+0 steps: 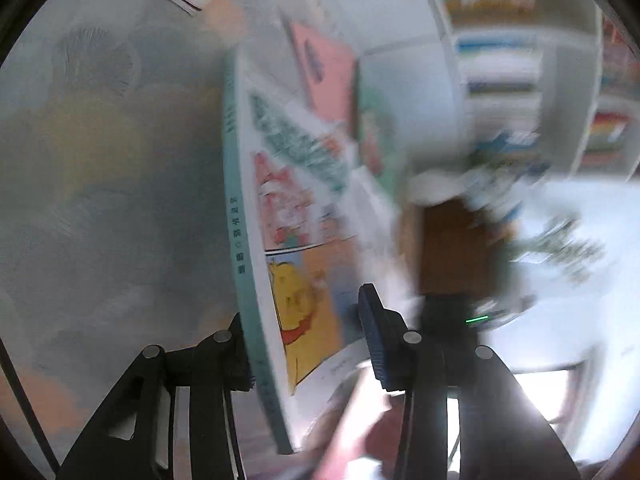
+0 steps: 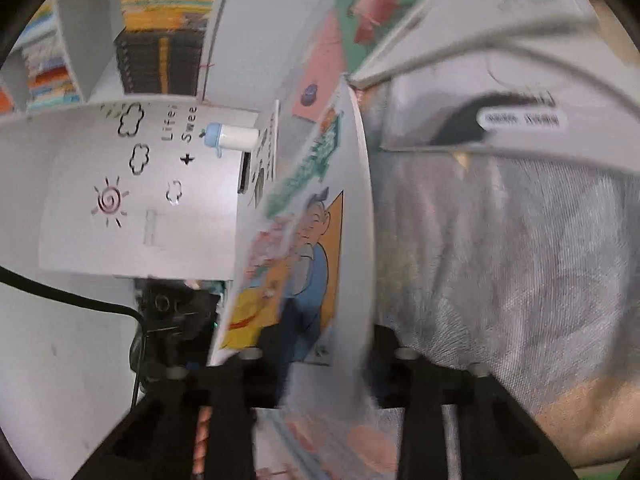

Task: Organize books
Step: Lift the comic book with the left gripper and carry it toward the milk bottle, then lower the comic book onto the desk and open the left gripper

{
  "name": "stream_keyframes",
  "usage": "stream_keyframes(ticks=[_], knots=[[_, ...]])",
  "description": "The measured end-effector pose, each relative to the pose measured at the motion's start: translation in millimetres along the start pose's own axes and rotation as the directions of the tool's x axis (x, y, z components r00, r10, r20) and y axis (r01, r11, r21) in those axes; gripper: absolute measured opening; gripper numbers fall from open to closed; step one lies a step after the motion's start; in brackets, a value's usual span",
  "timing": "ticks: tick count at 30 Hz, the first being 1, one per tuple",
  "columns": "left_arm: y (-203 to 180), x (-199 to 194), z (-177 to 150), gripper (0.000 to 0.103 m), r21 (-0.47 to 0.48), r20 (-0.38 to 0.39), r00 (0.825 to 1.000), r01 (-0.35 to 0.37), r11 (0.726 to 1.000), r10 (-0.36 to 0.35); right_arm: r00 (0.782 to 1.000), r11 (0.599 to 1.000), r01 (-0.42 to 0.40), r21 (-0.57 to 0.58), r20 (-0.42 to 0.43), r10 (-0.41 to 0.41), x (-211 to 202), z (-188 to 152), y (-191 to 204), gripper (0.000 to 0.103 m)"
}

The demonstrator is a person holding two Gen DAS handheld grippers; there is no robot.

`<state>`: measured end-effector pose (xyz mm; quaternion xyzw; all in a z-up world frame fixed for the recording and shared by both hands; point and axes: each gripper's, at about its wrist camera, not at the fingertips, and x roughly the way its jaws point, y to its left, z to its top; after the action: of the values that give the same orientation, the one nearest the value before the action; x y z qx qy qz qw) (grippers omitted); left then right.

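A picture book with a teal spine and a yellow bear on its cover [image 1: 280, 208] stands on edge between the fingers of my left gripper [image 1: 308, 340], lifted off the grey cloth. The left jaws are wider than the book; whether they clamp it I cannot tell. In the right wrist view the same book [image 2: 316, 248] runs between the fingers of my right gripper [image 2: 316, 344], which is shut on its lower edge. Behind it lie a pink book [image 1: 328, 76] and a green-covered book [image 2: 372, 4]. The views are blurred.
A white bookshelf [image 1: 504, 80] packed with books stands at the right. A white board with cloud and sun drawings [image 2: 132, 184] stands at the left of the right view, with a small bottle [image 2: 232, 138]. An open white book [image 2: 500, 92] lies on the grey cloth [image 2: 500, 260].
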<state>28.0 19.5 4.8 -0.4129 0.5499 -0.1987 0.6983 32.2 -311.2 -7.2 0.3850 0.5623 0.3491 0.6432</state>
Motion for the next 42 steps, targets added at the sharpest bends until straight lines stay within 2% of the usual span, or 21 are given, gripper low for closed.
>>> stream_keyframes(ticks=[2, 3, 4, 6, 8, 10, 14, 17, 21, 24, 30, 32, 34, 37, 42], knots=[[-8.8, 7.9, -1.8, 0.030, 0.092, -0.018, 0.992, -0.119, 0.989, 0.121, 0.993, 0.988, 0.117, -0.103, 0.012, -0.116, 2.1, 0.1, 19.0, 0.024], [-13.7, 13.4, -3.6, 0.030, 0.147, -0.025, 0.983, -0.178, 0.973, 0.184, 0.984, 0.971, 0.177, -0.162, 0.019, -0.176, 3.5, -2.1, 29.2, 0.024], [-15.5, 17.2, -5.4, 0.030, 0.181, -0.031, 0.976, -0.208, 0.961, 0.216, 0.971, 0.943, 0.238, -0.234, 0.032, -0.237, 5.3, -6.0, 40.0, 0.024], [-19.1, 25.0, -6.9, 0.030, 0.239, -0.054, 0.967, -0.229, 0.944, 0.249, 0.942, 0.871, 0.330, -0.365, 0.059, -0.332, 11.1, -15.4, 61.5, 0.024], [-18.9, 25.9, -7.9, 0.030, 0.277, -0.065, 0.966, -0.225, 0.934, 0.252, 0.911, 0.789, 0.396, -0.470, 0.089, -0.404, 16.8, -25.5, 78.6, 0.024], [-19.9, 20.1, -7.6, 0.032, 0.301, -0.058, 0.966, -0.223, 0.927, 0.251, 0.896, 0.746, 0.416, -0.520, 0.096, -0.433, 21.0, -32.2, 88.6, 0.024], [-30.1, 6.1, -1.2, 0.032, 0.366, -0.005, 0.954, -0.277, 0.888, 0.300, 0.889, 0.710, 0.421, -0.564, 0.101, -0.447, 25.6, -41.4, 100.9, 0.023], [-35.1, -11.9, 10.7, 0.032, 0.395, 0.035, 0.948, -0.304, 0.867, 0.316, 0.880, 0.664, 0.436, -0.608, 0.134, -0.455, 32.4, -53.9, 126.3, 0.023], [-35.7, -46.3, 30.1, 0.032, 0.409, 0.081, 0.951, -0.305, 0.860, 0.298, 0.885, 0.647, 0.434, -0.627, 0.161, -0.437, 44.1, -50.4, 153.2, 0.023], [-39.3, -75.2, 44.2, 0.032, 0.417, 0.144, 0.945, -0.328, 0.848, 0.295, 0.891, 0.634, 0.430, -0.643, 0.190, -0.411, 56.5, -40.7, 182.6, 0.024], [-26.8, -131.8, 88.4, 0.030, 0.378, 0.251, 0.939, -0.317, 0.870, 0.234, 0.903, 0.595, 0.416, -0.688, 0.233, -0.362, 94.9, -5.2, 235.0, 0.024], [-22.1, -142.3, 107.6, 0.030, 0.379, 0.273, 0.932, -0.331, 0.864, 0.237, 0.906, 0.592, 0.409, -0.694, 0.234, -0.352, 113.8, 9.6, 247.8, 0.024], [-16.9, -147.0, 126.4, 0.030, 0.381, 0.284, 0.926, -0.348, 0.856, 0.250, 0.906, 0.584, 0.409, -0.701, 0.236, -0.351, 133.6, 23.0, 257.2, 0.024], [-4.5, -144.1, 152.1, 0.030, 0.378, 0.282, 0.922, -0.362, 0.852, 0.267, 0.906, 0.597, 0.408, -0.691, 0.227, -0.357, 161.4, 44.1, 261.2, 0.025], [28.2, -129.0, 188.7, 0.030, 0.344, 0.245, 0.930, -0.347, 0.873, 0.273, 0.896, 0.617, 0.420, -0.666, 0.197, -0.398, 210.9, 79.6, 250.3, 0.025]])
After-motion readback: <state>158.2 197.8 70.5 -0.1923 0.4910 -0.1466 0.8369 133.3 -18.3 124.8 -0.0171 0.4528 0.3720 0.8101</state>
